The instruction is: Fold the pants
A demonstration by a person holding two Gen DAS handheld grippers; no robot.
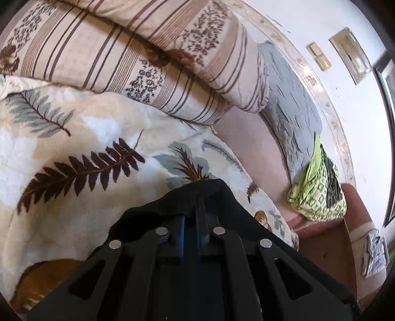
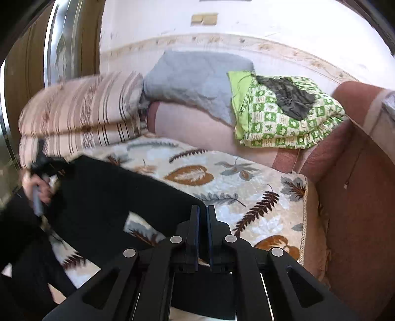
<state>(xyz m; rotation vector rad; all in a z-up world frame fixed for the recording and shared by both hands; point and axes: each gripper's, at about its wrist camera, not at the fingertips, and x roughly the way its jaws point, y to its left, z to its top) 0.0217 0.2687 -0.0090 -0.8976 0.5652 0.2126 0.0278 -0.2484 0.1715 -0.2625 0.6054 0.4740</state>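
The black pants [image 2: 103,192] hang stretched between my two grippers above the leaf-print blanket [image 2: 222,180]. My right gripper [image 2: 203,214] is shut on one corner of the pants at the bottom centre of the right wrist view. My left gripper [image 1: 193,210] is shut on the ribbed black edge of the pants [image 1: 205,190], which drapes over its fingers. In the right wrist view the left gripper [image 2: 40,158] shows blurred at the far left, held in a hand, gripping the other corner. Two pant legs hang down at the lower left.
A striped folded quilt [image 1: 138,61] lies at the back of the sofa, with a grey pillow [image 2: 195,79] and a green patterned bundle [image 2: 284,116] beside it. The sofa's reddish armrest [image 2: 358,172] stands at the right. A wall with switches [image 2: 205,19] is behind.
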